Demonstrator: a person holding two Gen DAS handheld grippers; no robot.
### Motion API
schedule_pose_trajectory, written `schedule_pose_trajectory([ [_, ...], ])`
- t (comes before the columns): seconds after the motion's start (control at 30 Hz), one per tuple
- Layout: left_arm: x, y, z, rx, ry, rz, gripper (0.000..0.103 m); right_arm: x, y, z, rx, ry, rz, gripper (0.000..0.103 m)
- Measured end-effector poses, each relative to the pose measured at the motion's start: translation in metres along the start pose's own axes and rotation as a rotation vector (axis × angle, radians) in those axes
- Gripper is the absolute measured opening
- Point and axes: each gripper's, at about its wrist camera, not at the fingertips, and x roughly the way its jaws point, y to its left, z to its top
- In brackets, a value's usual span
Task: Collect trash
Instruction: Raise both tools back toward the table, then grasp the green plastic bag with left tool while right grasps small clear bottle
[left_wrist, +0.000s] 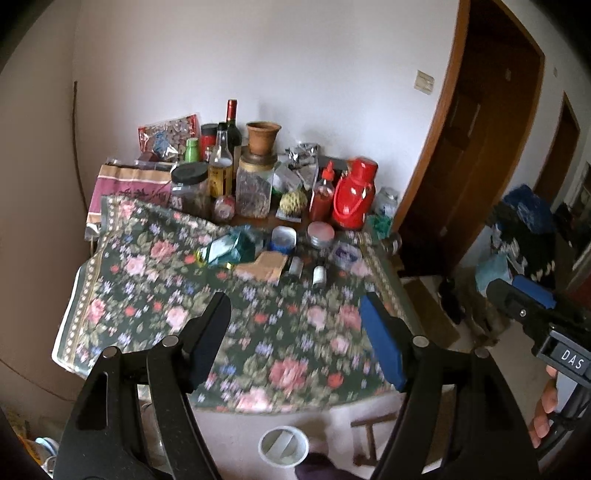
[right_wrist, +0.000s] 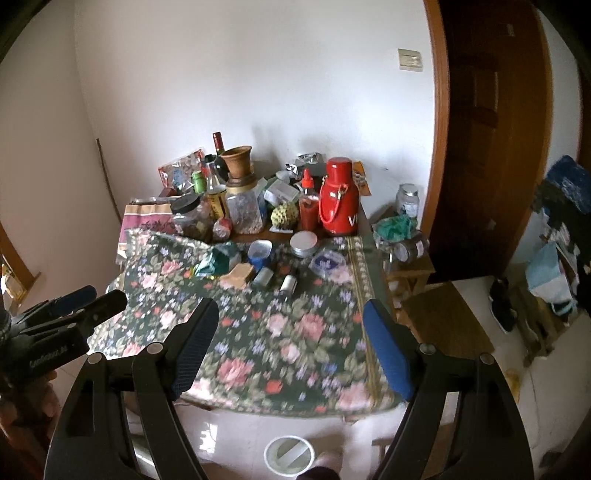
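Hovering side by side above the near edge of the surface (left_wrist: 92, 295), both tools are released and carry nothing: the left tool (left_wrist: 295, 332) has only flowered cloth (left_wrist: 258, 332) showing between its spread pads, and so does the right tool (right_wrist: 291, 339). This reads as the approach step of collecting trash, with no piece picked yet. The likeliest trash lies in a loose row across the middle of the cloth: a crumpled green wrapper (left_wrist: 229, 245), a tan scrap of cardboard (left_wrist: 267, 264) just beside it, and two small grey cylinders (right_wrist: 275, 278) lying on their sides. A white bin (left_wrist: 283, 446) stands on the floor just below the near edge, between the two tools in both views, which looks the natural place to drop things. The next move, I judge, calls for reaching forward and down over the cloth to the wrapper or the cardboard and closing on it lightly, since both look soft and thin. The near half of the cloth is bare, so there is open room to travel. Behind the row the back of the surface is crowded with jars, bottles and a red flask (right_wrist: 338, 199), so overreaching risks a knock. The cloth hangs over the near edge and may drag.
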Motion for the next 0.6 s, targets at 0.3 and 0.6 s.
schedule_pose_trajectory([
  [0.3,0.059,-0.018,0.043,-0.077,0.011,0.048,0.072,0.055,-0.04,0.044,-0.029,0.034,0.063,0.078],
  [0.6,0.104,-0.002,0.066,-0.064,0.054,0.095,0.072,0.113,-0.046,0.063,0.004,0.104,0.07,0.078],
])
